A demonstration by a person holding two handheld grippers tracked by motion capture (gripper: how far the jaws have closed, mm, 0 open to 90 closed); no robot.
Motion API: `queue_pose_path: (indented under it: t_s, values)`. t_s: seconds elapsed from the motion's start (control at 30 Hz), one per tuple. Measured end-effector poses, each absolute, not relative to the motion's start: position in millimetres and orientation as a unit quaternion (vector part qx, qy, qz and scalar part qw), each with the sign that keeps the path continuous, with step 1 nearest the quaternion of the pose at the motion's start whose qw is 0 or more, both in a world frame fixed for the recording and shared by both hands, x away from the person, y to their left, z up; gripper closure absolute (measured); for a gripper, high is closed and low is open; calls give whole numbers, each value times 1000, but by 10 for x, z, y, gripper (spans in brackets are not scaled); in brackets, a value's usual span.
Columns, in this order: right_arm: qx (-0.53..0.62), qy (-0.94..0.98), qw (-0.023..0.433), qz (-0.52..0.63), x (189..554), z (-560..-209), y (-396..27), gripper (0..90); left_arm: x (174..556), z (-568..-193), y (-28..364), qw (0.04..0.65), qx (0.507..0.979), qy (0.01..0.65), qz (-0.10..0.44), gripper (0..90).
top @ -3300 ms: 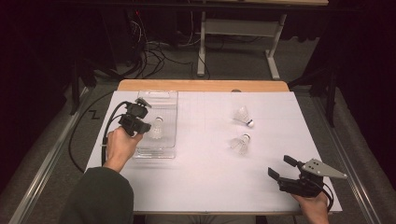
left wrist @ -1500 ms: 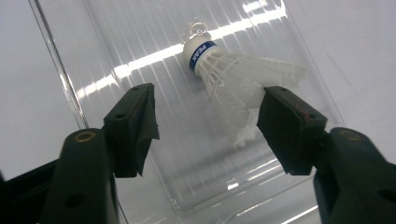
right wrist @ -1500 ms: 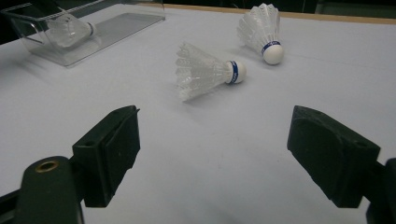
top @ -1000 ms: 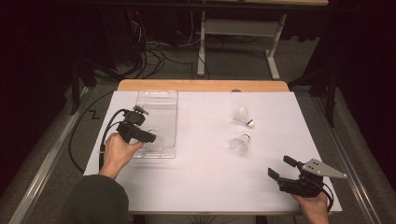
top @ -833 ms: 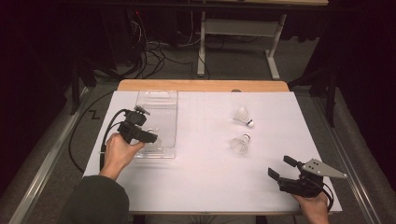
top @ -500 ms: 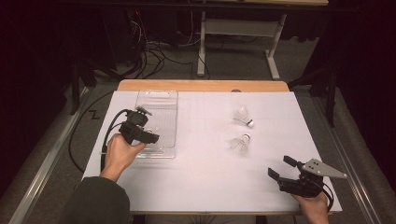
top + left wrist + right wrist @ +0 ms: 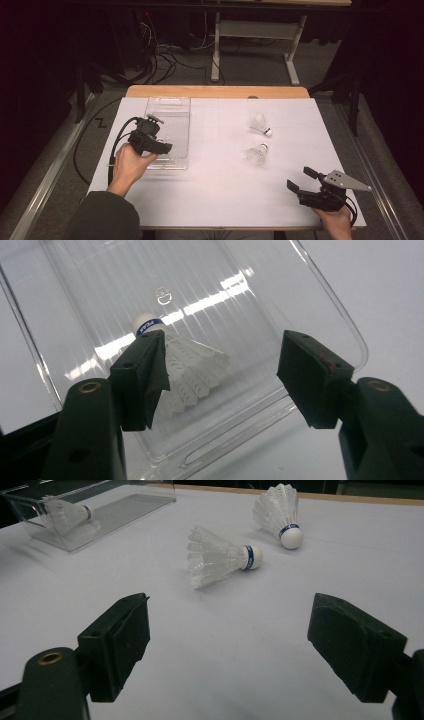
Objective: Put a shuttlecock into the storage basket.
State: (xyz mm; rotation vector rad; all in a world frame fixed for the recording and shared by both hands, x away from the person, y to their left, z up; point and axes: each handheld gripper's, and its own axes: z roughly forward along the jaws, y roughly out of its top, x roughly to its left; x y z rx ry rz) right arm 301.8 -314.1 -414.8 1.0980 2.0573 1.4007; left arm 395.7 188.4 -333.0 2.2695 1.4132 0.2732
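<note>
Clear plastic forms the tray (image 7: pixel 175 107) at upper left of the high view, lying on the white table sheet (image 7: pixel 220 175). Your left gripper (image 7: pixel 162 148) hovers over the tray's near end, at left of centre. Two loose shuttlecocks lie right of centre: the farther one (image 7: pixel 260 123) and the nearer one (image 7: pixel 257 153), close together but apart. Your right gripper (image 7: pixel 299 181) sits at lower right, jaws wide apart and holding nothing.

Left gripper view: you look down between your black jaws into the tray (image 7: pixel 310 295). A white shuttlecock (image 7: pixel 192 367) lies on its side on the tray floor, cork with blue band toward the upper left. The left jaw overlaps its feathers in the frame; the right jaw stands well clear. The jaws have just been closing a little, yet they remain apart, with the shuttlecock beyond them, ungripped.

Right gripper view: your jaws stand wide apart at the bottom corners, bare sheet between. The nearer shuttlecock (image 7: pixel 220 560) lies at centre, the farther one (image 7: pixel 280 510) at upper right, and the tray (image 7: pixel 115 507) with its shuttlecock (image 7: pixel 67 512) at upper left.
</note>
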Motion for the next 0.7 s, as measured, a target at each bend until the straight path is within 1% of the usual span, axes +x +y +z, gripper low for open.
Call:
queue_pose_path:
  t_s: [0.7]
  values:
    - [396,739,209,504,3017,-4147,-3145,179,3835,-3238,1735,249,830,489,95,364]
